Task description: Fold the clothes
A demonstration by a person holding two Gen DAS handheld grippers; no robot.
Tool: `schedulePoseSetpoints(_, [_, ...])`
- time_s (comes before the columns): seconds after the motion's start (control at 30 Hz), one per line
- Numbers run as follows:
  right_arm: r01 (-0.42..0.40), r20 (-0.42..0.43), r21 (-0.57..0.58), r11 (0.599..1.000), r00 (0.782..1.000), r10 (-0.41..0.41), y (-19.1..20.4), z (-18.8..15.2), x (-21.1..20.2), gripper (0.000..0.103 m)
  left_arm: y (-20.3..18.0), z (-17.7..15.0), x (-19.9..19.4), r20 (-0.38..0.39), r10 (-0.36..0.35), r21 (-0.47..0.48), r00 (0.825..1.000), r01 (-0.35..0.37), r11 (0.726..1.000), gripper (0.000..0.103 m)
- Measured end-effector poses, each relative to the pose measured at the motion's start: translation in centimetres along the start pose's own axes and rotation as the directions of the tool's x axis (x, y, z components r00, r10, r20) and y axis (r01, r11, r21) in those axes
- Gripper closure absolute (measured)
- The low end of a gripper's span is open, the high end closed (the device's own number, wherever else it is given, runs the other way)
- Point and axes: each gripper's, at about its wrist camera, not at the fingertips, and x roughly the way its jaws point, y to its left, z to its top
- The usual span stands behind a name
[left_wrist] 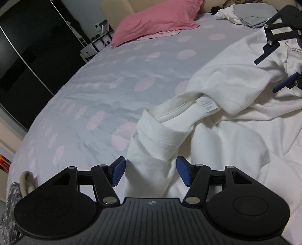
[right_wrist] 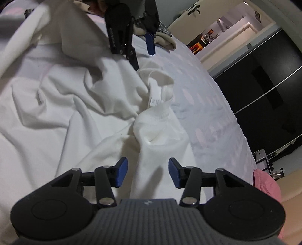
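A crumpled white T-shirt (left_wrist: 236,132) lies on the bed, its collar and label (left_wrist: 206,105) turned up toward the left wrist camera. My left gripper (left_wrist: 151,171) is open, and a bunched ridge of the shirt runs between its blue pads (left_wrist: 119,172) without being pinched. My right gripper (left_wrist: 273,70) shows at the far right, open over the shirt. In the right wrist view my right gripper (right_wrist: 148,172) is open astride another ridge of the T-shirt (right_wrist: 75,105), near its collar (right_wrist: 160,88). The left gripper (right_wrist: 142,54) hovers open at the shirt's far end.
The bed sheet (left_wrist: 94,90) is pale lilac with pink dots. A pink pillow (left_wrist: 156,18) and a pile of clothes (left_wrist: 243,13) lie at the head. A dark wardrobe (left_wrist: 22,56) stands beside the bed. Beige and patterned cloth (right_wrist: 166,40) lies at the bed's edge.
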Motion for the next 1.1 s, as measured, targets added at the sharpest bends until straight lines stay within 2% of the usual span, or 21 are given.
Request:
schedulePoseSetpoints(0.3, [0.021,-0.012,0.099,0.995,1.000,-0.020,-0.7,-1.5,1.1,0.052,0.7,0.0,1.1,-0.021,-0.067,-0.046,0.998,0.066,0.997,0.047])
schedulePoseSetpoints(0.33, [0.020,-0.014,0.104,0.994,1.000,-0.019,-0.7,-1.5,1.1,0.054,0.6,0.1,1.1,-0.025,-0.074,-0.053,0.997,0.072,0.996,0.054])
schedulePoseSetpoints(0.37, [0.017,-0.018,0.110,0.994,1.000,-0.015,-0.8,-1.5,1.1,0.057,0.6,0.1,1.1,-0.029,-0.081,-0.060,0.996,0.079,0.995,0.067])
schedulePoseSetpoints(0.4, [0.014,-0.024,0.113,0.994,1.000,-0.011,-0.9,-1.6,1.0,0.069,0.6,0.2,1.1,-0.033,-0.088,-0.068,0.996,0.085,0.994,0.073])
schedulePoseSetpoints(0.43, [0.012,-0.029,0.115,0.993,1.000,-0.009,-1.0,-1.6,1.0,0.074,0.6,0.3,1.1,-0.036,-0.095,-0.075,0.995,0.092,0.993,0.081])
schedulePoseSetpoints(0.47, [0.014,-0.037,0.115,0.993,0.999,-0.009,-1.1,-1.6,1.0,0.085,0.6,0.4,1.2,-0.040,-0.102,-0.082,0.994,0.098,0.992,0.090])
schedulePoseSetpoints(0.5, [0.015,-0.042,0.114,0.993,0.999,-0.011,-1.3,-1.6,0.9,0.091,0.5,0.5,1.0,-0.041,-0.107,-0.087,0.993,0.103,0.991,0.095])
schedulePoseSetpoints(0.57, [0.018,-0.047,0.112,0.994,0.999,-0.013,-1.9,-1.5,0.6,0.099,0.4,0.9,-0.2,-0.028,-0.098,-0.082,0.995,0.095,0.992,0.098])
schedulePoseSetpoints(0.7, [0.062,-0.039,0.157,0.986,0.998,-0.057,-4.4,-1.0,-1.2,0.099,1.2,2.6,-3.8,0.024,-0.059,-0.130,0.998,0.061,0.990,0.099])
schedulePoseSetpoints(0.8, [0.107,-0.030,0.241,0.965,0.994,-0.103,-7.4,-0.5,-3.7,0.099,2.6,4.5,-8.1,0.079,-0.008,-0.197,0.997,0.023,0.980,0.100])
schedulePoseSetpoints(0.9, [0.164,-0.017,0.365,0.917,0.985,-0.169,-11.3,-0.3,-7.4,0.099,3.5,6.4,-13.3,0.130,0.041,-0.231,0.991,-0.010,0.973,0.100])
schedulePoseSetpoints(0.97, [0.198,0.002,0.452,0.870,0.975,-0.222,-13.9,-0.2,-10.8,0.099,3.8,7.5,-16.9,0.163,0.066,-0.242,0.984,-0.025,0.970,0.100])
schedulePoseSetpoints(1.1, [0.269,0.047,0.543,0.796,0.936,-0.348,-16.9,0.5,-18.3,0.099,3.5,9.8,-24.7,0.237,0.104,-0.233,0.966,-0.048,0.971,0.100])
